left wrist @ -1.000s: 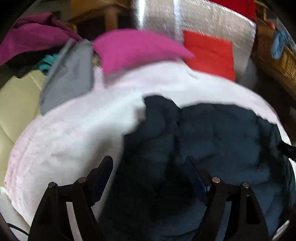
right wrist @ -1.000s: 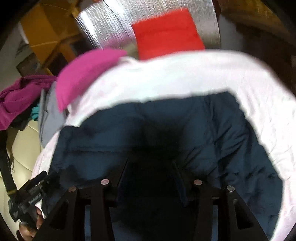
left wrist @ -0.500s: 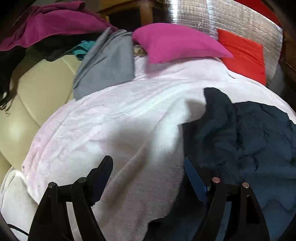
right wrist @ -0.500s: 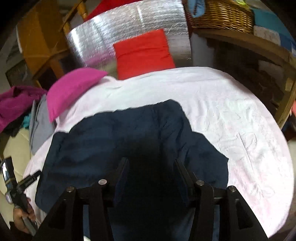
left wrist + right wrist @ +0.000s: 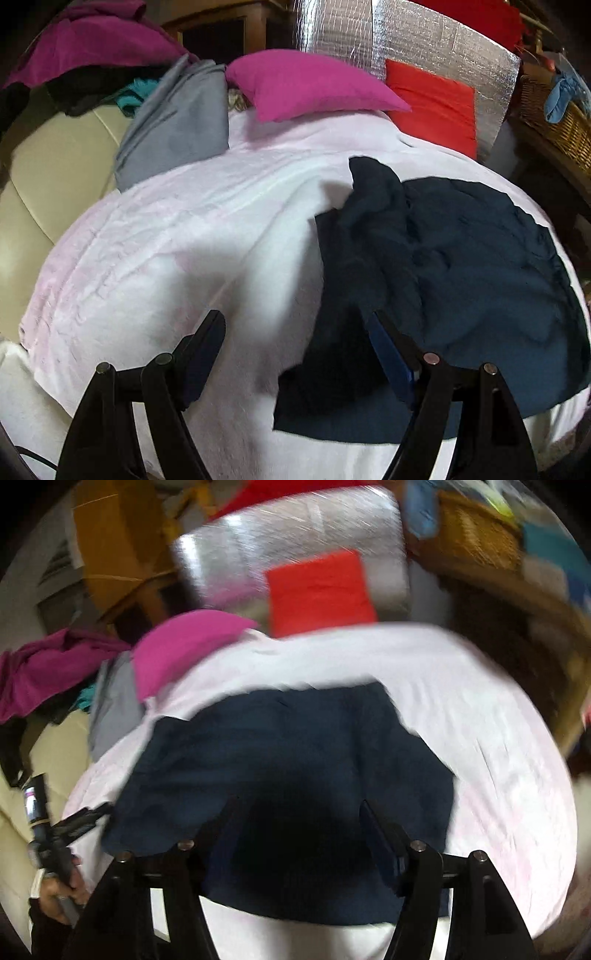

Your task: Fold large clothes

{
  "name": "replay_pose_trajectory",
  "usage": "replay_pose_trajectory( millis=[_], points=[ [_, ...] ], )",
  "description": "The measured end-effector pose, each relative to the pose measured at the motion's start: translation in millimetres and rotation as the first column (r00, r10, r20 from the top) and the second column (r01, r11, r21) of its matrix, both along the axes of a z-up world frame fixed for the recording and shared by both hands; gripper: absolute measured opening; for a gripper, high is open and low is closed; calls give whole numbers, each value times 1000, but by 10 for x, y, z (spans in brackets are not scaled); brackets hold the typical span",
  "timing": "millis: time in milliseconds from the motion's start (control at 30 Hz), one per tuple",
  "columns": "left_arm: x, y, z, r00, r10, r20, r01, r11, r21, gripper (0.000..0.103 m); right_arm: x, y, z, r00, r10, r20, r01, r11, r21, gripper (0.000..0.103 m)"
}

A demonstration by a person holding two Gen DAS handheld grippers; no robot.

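Observation:
A dark navy garment (image 5: 461, 280) lies folded and rumpled on a pale pink blanket (image 5: 184, 251); it also shows in the right wrist view (image 5: 295, 760). My left gripper (image 5: 295, 325) is open and empty, above the blanket at the garment's left edge. My right gripper (image 5: 299, 808) is open and empty, held over the garment's near part. The left gripper (image 5: 74, 823) in the person's hand shows at the lower left of the blurred right wrist view.
A magenta pillow (image 5: 310, 88), a red cushion (image 5: 436, 103) and a silver foil panel (image 5: 424, 55) stand at the back. A grey cloth (image 5: 177, 129) and a pile of purple clothes (image 5: 92, 48) lie at left on a cream sofa (image 5: 44, 177). A wicker basket (image 5: 554, 110) stands at right.
Both grippers have drawn back from the navy garment. The left view swung left onto the blanket. The right view shows the whole garment, now blurred by motion.

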State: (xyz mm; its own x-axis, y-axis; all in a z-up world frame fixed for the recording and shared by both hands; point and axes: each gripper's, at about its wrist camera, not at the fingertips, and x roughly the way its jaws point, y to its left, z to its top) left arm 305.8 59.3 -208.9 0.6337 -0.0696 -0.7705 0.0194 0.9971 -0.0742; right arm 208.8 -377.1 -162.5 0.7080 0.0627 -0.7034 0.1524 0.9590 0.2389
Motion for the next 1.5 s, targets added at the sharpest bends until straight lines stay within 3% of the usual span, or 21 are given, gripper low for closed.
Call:
replay_pose_trajectory(
  millis=[67, 200, 267, 367, 500, 533, 567, 633, 767, 933, 1100, 1200, 1233, 1300, 1400, 1500],
  points=[
    [-2, 17, -17, 1000, 3, -11, -3, 999, -44, 80, -63, -315, -281, 999, -44, -29, 47, 994, 94, 41],
    [117, -96, -239, 996, 10, -89, -5, 998, 55, 80, -26, -666, -716, 994, -69, -87, 88, 968, 234, 33],
    [180, -111, -346, 991, 9, -134, -4, 999, 40, 81, 36, -719, -896, 989, -67, -133, 99, 964, 247, 22],
    [180, -77, -301, 992, 22, -124, -20, 1000, 18, 80, 42, -738, -894, 991, -45, -126, 76, 964, 253, 22],
    [45, 9, -98, 998, 27, -48, -28, 1000, -3, 80, -88, -886, -753, 996, -70, -55, 84, 943, 322, 27],
    [22, 54, -47, 999, 37, -23, -37, 999, -6, 80, -128, -947, -729, 995, -90, -41, 99, 940, 328, 39],
    [3, 101, -6, 999, 48, -8, -48, 999, -16, 80, -159, -1006, -715, 993, -111, -33, 115, 935, 335, 62],
    [-34, 207, 20, 998, 61, -21, -62, 995, -79, 80, -234, -1115, -723, 989, -147, -30, 147, 914, 377, 77],
    [-131, 300, -96, 992, 54, -114, -80, 970, -231, 80, -356, -1162, -731, 992, -125, -8, 118, 904, 411, 77],
    [-330, 229, -190, 988, 37, -152, -76, 963, -258, 80, -470, -1235, -783, 994, -102, -36, 108, 891, 441, 77],
    [-480, 203, -277, 984, 9, -176, -75, 926, -370, 80, -644, -1275, -1001, 999, -24, -49, 49, 774, 631, 77],
    [-431, 161, -323, 980, 6, -197, -85, 915, -395, 80, -729, -1106, -1061, 999, 7, -52, 28, 771, 637, 78],
    [-409, 157, -357, 977, 6, -211, -93, 909, -406, 80, -699, -1038, -1105, 997, 50, -62, 4, 746, 666, 78],
    [-358, 140, -446, 970, 1, -242, -112, 886, -449, 80, -667, -933, -1180, 994, 67, -85, 9, 732, 681, 78],
    [-254, 123, -543, 963, 5, -270, -146, 850, -505, 80, -529, -799, -1292, 988, 67, -138, 43, 744, 667, 78],
    [-182, 143, -614, 961, 31, -276, -186, 809, -557, 80, -360, -756, -1435, 988, 9, -156, 102, 717, 689, 78]
  ],
)
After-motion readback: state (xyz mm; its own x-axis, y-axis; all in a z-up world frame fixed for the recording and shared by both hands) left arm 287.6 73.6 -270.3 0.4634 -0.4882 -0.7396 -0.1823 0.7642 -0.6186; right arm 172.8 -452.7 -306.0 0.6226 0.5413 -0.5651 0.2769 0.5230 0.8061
